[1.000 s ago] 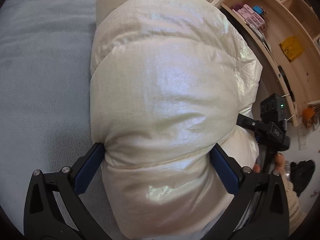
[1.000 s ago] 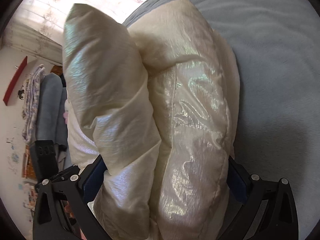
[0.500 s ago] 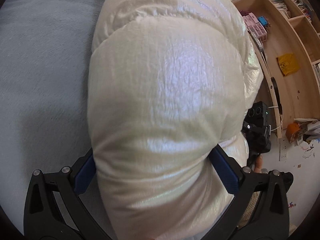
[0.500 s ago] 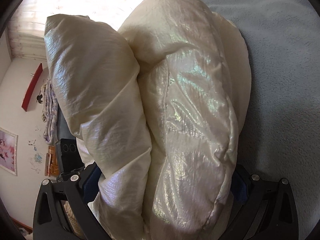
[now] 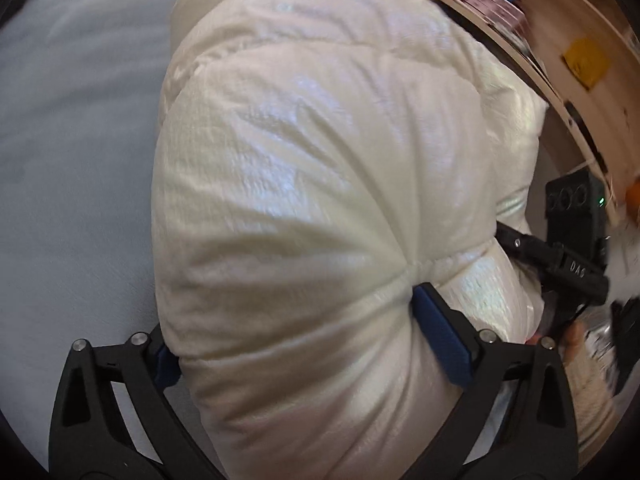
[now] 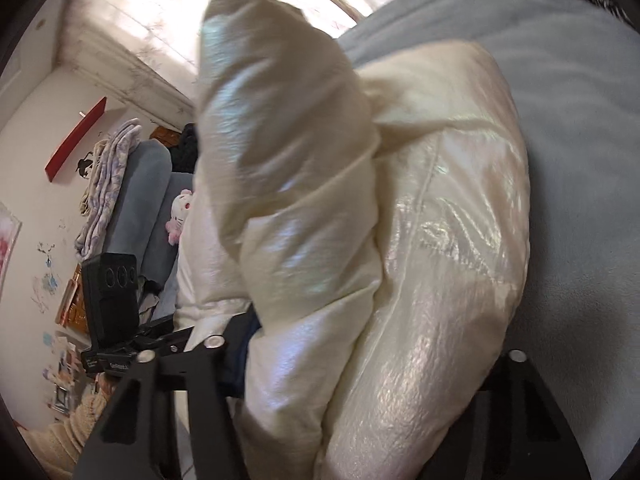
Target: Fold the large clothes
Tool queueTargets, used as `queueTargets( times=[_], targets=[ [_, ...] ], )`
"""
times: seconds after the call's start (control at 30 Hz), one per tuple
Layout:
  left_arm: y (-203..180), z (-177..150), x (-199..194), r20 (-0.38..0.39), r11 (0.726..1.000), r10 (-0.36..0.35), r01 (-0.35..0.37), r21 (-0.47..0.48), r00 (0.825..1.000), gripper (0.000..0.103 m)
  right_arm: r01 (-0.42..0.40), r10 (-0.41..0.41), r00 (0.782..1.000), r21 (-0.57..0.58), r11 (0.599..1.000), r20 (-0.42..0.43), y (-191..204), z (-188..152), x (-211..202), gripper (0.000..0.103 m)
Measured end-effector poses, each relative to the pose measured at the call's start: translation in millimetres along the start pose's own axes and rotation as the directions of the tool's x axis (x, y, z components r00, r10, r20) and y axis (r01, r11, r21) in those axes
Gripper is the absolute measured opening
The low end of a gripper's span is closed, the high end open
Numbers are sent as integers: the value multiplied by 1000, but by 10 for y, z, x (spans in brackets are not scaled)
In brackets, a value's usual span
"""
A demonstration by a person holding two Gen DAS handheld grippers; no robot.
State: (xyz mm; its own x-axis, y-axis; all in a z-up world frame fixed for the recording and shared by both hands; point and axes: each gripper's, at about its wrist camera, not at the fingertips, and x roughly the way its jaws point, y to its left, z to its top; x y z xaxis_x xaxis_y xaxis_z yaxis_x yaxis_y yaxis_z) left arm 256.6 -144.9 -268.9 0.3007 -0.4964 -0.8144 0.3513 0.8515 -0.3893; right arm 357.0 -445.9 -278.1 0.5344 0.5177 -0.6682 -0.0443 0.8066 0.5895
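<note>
Squeezing the puffy cream jacket [image 5: 300,200] above the bed [image 5: 72,160], both grippers' jaws just closed tighter, compressing the fold.

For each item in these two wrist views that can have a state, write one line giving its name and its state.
Puffer jacket: bunched into thick folds, lying on the blanket, gripped at both ends.
Left gripper: jaws wide, just closing a little, pads pressed into the jacket.
Right gripper: jaws just closing, clamped on the jacket folds.
Blanket: spread flat under the jacket.
Shelf unit: open-fronted, holding items.
</note>
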Motion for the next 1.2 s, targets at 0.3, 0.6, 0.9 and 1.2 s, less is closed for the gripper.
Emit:
queueTargets(
  times=[0.3,0.6,0.9,1.2],
  targets=[
    [-168,28,-395,91,995,39,-47,85,995,89,-37,46,996,-105,994,81,454,-51,-358,49],
    [96,-221,-856,141,999,37,-41,30,989,86,-68,80,995,-168,983,62,705,-17,-289,48],
    [775,-593,-1266,152,996,67,-55,-76,986,83,-128,128,992,-128,983,-8,67,181,16,46],
    [1109,-450,-1380,223,994,50,-28,-102,974,81,-144,147,989,-186,972,2,-91,516,87,46]
  ],
)
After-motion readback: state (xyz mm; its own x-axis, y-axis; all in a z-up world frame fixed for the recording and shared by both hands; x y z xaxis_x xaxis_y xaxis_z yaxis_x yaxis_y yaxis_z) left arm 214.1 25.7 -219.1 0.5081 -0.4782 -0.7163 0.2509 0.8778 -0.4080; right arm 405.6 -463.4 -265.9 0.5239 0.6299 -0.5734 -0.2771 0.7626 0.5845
